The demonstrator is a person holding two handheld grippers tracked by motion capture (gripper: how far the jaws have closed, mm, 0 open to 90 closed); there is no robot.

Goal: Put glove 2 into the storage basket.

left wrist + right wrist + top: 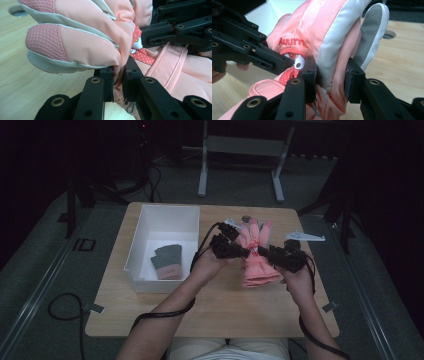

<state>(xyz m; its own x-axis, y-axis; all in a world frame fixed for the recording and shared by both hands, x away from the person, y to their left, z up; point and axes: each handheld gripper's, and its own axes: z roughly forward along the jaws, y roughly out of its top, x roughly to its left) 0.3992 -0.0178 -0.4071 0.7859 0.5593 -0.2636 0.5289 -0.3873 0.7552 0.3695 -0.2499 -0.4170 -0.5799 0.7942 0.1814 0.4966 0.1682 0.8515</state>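
A pink winter glove (257, 265) with white trim hangs above the wooden table (165, 315), its fingers pointing away from the person and its cuff drooping toward them. My left gripper (246, 253) is shut on the glove's left side, and the fabric is pinched between its pads (119, 80). From the other side, my right gripper (270, 256) is shut on a thicker fold of the same glove (330, 80). In the left gripper view the glove's (82, 37) textured fingertips fan out to the left. The right gripper view shows its (324, 35) red lettering and a grey grip patch.
A white rectangular bin (145, 237) stands on the table's left half with a grey and pink glove (166, 261) lying inside. A small round hole (246, 218) sits near the table's far edge. A metal stand (240, 150) is on the floor behind.
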